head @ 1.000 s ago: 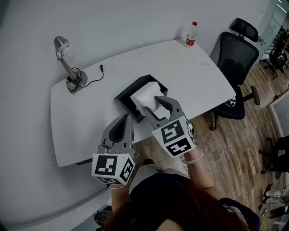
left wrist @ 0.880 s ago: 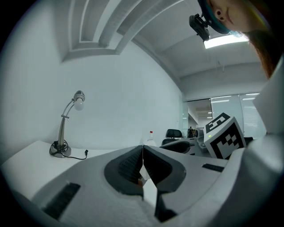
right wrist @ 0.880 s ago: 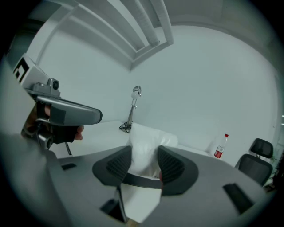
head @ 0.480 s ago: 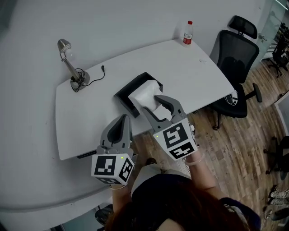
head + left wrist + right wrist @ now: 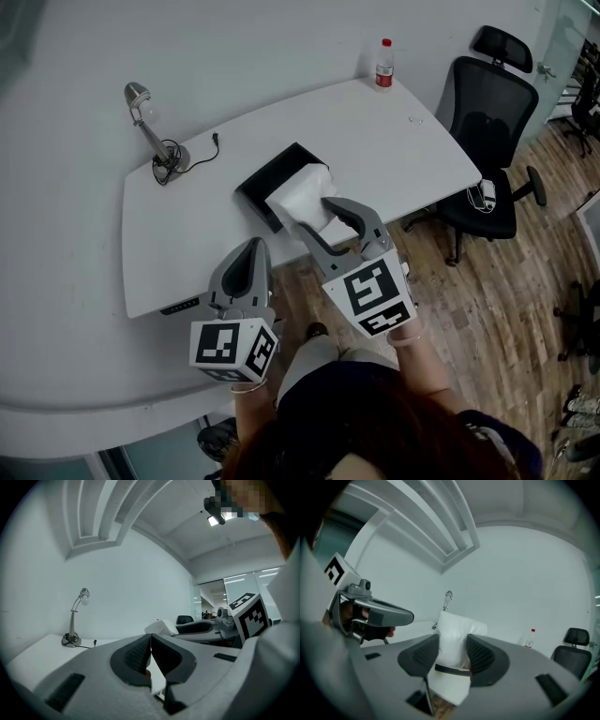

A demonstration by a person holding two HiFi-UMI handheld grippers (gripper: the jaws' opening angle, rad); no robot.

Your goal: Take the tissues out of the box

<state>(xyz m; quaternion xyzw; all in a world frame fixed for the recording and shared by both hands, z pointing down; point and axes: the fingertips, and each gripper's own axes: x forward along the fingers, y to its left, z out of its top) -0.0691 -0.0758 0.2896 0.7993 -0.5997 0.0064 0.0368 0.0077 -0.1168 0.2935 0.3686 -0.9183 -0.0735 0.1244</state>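
A white table [image 5: 187, 244] stands against a grey wall. On it are a lamp [image 5: 150, 131] and a bottle [image 5: 383, 64], and a black chair [image 5: 487, 112] stands beside it. The right gripper [image 5: 330, 225] squeezes the white tissues [image 5: 302, 195] between its jaws, at the near end of the black box [image 5: 272, 178]. The left gripper [image 5: 252, 249] is empty, with its jaws pressed together, near the table's front edge.

White desk [image 5: 403, 155] mid-frame. Desk lamp [image 5: 150, 129] upper left, cord [image 5: 214, 141] trailing beside. Red-capped bottle [image 5: 383, 64] top centre-right. Black office chair [image 5: 492, 141] right, on wood floor [image 5: 506, 300].
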